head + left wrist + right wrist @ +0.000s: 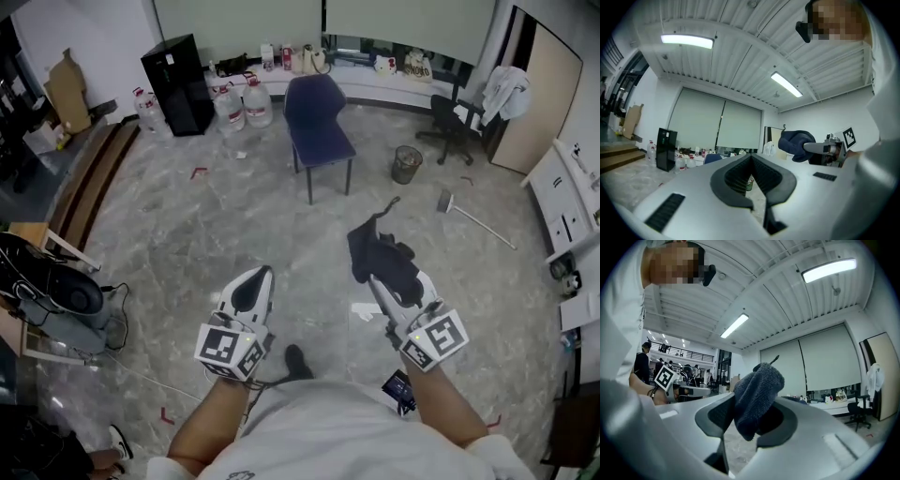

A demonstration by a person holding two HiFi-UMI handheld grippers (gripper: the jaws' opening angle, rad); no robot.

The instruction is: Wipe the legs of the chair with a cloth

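Grey marbled floor [234, 216]: blue chair [319, 117] far.
Your right gripper [373, 277]: clamping dark cloth [380, 248].
Your left gripper [261, 277]: closed, empty.

No legible text, brand or number anywhere; labels on water jugs [244, 101] at 11 o'clock too small to read.

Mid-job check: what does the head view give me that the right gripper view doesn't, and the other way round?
Head view only: the blue chair with its legs, well ahead across the floor, and a bin to its right. Right gripper view only: the ceiling lights and the jaws pinching the dark cloth close up. Both: that cloth bunched in the right gripper, and the left gripper alongside it.
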